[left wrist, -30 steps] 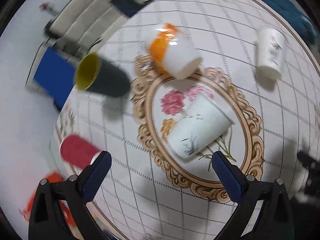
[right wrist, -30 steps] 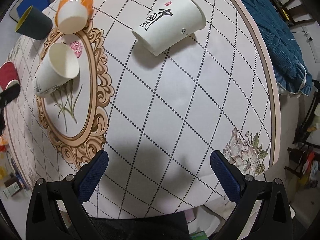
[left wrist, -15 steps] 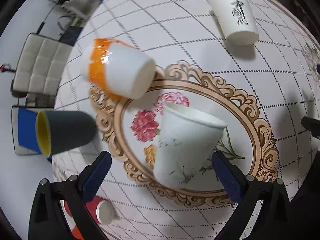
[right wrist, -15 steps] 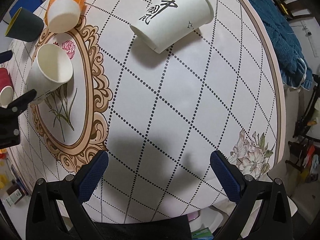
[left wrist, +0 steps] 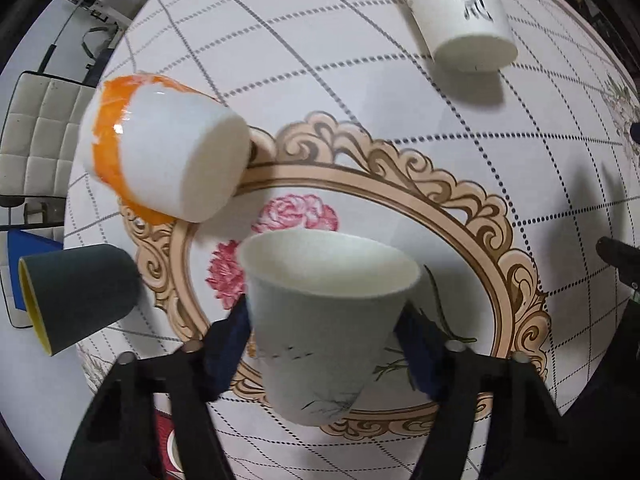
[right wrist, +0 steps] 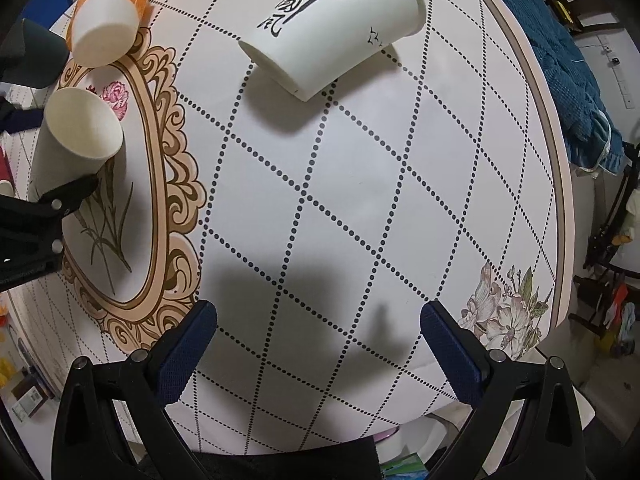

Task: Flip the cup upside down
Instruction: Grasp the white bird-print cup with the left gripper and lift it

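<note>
Closed in since half a second ago: left gripper (left wrist: 324,344) now brackets the plain paper cup (left wrist: 324,320), where its jaws stood wide and short of it.

Item: paper cup, white, faint grass print, upright with mouth up, standing inside the ornate oval frame (left wrist: 472,208) printed on the desk (right wrist: 360,200) cloth. Left gripper pads flank its lower wall; contact looks made or about to be, so a grasp for the flip is judged just beginning. Right gripper (right wrist: 318,340) spread wide, holding nothing, over bare cloth at the desk's 6 o'clock. Other stock: orange-and-white cup (left wrist: 160,156) at 10 o'clock, dark cup with yellow lining (left wrist: 76,300) at 9, both inverted or tilted. Calligraphy cup (right wrist: 332,28) at 12 bears brushed Chinese characters and a red seal; not legible enough to transcribe.
</note>
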Demonstrator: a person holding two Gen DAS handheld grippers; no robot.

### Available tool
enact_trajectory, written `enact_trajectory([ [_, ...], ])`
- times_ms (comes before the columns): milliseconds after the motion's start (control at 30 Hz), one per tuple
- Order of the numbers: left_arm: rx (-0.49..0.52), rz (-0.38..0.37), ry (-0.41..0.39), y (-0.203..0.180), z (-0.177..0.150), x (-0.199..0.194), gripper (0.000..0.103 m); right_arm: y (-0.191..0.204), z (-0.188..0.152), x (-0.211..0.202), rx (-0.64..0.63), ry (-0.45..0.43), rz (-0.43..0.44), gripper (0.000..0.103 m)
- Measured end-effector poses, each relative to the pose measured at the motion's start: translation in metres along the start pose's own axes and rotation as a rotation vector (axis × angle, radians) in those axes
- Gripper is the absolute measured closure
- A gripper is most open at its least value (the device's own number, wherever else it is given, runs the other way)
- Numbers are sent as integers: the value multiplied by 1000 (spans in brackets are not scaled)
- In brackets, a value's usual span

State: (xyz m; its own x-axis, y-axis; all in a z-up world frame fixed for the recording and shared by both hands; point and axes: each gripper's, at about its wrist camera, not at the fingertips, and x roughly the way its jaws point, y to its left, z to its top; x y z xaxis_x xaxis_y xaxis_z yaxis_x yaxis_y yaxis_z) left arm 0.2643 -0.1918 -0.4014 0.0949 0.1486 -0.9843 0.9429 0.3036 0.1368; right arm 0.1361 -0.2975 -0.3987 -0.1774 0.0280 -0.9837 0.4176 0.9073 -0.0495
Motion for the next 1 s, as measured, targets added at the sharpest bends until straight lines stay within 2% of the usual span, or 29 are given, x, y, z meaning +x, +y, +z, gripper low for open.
enact_trajectory([
  [167,-20,10,-10,-6,-4,2,41,1,3,1,-9,-4,-3,0],
  [400,-140,-13,-10,-1,-15,-3,41,6,5,-4,-22,-14,-2,0],
  [600,-325,-73,-8,10,-35,-14,41,5,-2,-8,-37,-29,1,0],
  [733,-467,-143,-11,14,-57,-24,41,9,-9,-13,-67,-45,-1,0],
  [1000,-755,-235,2,-2,-130,-37,41,19,-37,-22,-137,-91,22,0],
])
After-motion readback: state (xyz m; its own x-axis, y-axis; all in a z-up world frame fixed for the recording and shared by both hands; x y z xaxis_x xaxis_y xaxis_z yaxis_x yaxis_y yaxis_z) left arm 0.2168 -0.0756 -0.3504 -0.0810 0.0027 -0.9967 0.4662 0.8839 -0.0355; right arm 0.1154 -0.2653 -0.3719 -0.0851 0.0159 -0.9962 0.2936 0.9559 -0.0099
